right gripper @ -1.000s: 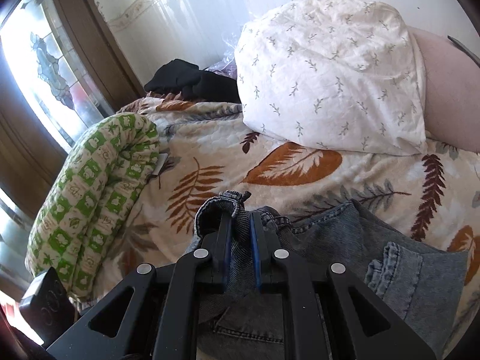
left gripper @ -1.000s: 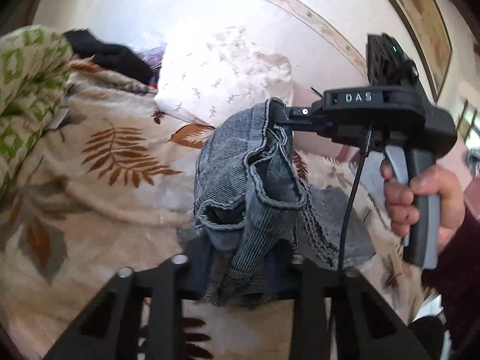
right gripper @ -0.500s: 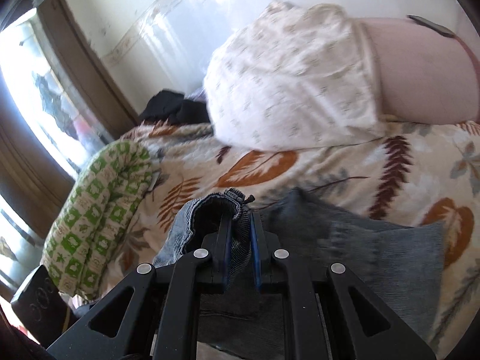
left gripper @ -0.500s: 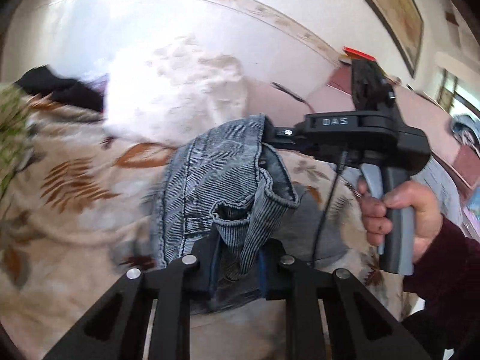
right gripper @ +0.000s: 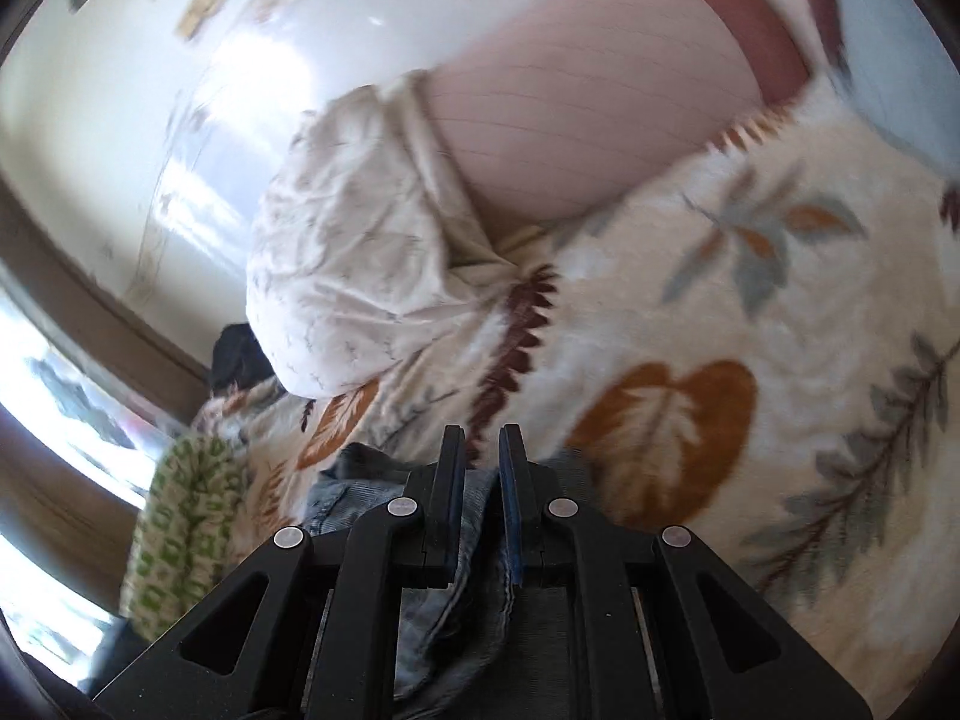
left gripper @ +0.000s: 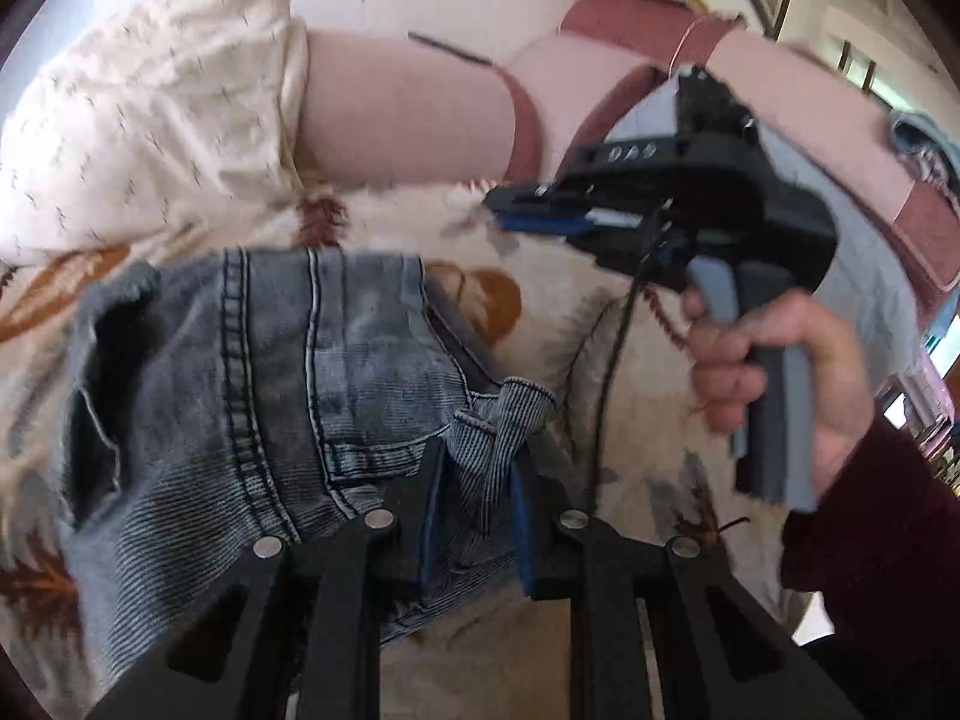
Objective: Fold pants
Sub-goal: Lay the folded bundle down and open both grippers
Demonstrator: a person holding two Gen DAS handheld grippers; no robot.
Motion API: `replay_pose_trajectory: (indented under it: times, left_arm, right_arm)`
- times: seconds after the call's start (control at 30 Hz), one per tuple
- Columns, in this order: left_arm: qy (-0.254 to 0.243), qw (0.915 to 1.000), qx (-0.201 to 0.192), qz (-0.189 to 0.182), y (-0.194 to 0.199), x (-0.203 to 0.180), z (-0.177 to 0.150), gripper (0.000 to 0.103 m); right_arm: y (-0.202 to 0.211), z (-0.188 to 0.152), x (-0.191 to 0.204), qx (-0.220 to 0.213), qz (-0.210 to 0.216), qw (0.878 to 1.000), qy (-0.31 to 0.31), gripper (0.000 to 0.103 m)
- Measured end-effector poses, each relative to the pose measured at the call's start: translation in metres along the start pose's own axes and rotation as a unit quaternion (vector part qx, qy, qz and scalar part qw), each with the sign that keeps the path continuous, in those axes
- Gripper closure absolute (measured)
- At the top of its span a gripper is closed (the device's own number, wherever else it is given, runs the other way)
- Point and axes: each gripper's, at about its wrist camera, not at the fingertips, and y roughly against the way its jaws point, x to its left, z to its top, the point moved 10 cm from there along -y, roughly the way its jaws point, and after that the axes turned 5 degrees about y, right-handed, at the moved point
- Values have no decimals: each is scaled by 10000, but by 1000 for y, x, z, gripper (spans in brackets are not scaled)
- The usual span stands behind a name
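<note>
Denim, faded blue-grey pants (left gripper: 252, 396), lies folded on the cream leaf-print blanket (left gripper: 576, 312). My left gripper (left gripper: 474, 480) pinches a striped corner of it. My right gripper (left gripper: 522, 213) hangs clear above, narrow, nothing between its tips in either view. If I pull away before releasing, I'd drag that corner and undo the fold.

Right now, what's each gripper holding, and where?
Left gripper pinches a bunched hem of the jeans. Right gripper looks free of them.
</note>
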Motion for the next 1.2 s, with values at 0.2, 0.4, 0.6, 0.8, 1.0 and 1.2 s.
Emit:
replay_pose_trajectory:
  times: [0.2,0.4,0.6,0.8,1.0,1.2]
  left_arm:
    - [-89,9999,36,58,-3,-4,-4,81]
    - [-130,9999,22,21,5,-12,-11,81]
    - [-167,9998,102,40,1,-17,-16,81]
    - [-182,9997,146,46,-7,-19,-15,81]
    - [-150,9997,180,-57,-20,-27,-6,81]
    - [-197,9996,146,-98,-21,-36,-2,81]
  right_arm:
    - [-17,-23,-8,842,306,9951,-415,71]
    - [-33,-28,16,870,568,9939,-368,41]
    - [-65,-43,17,1053,396,9931,-331,42]
    - [-62,-42,13,877,258,9958,17,94]
    - [-40,-19,6,438,7,9990,73,94]
    - [-21,-2,-16,199,-23,9998,-35,92]
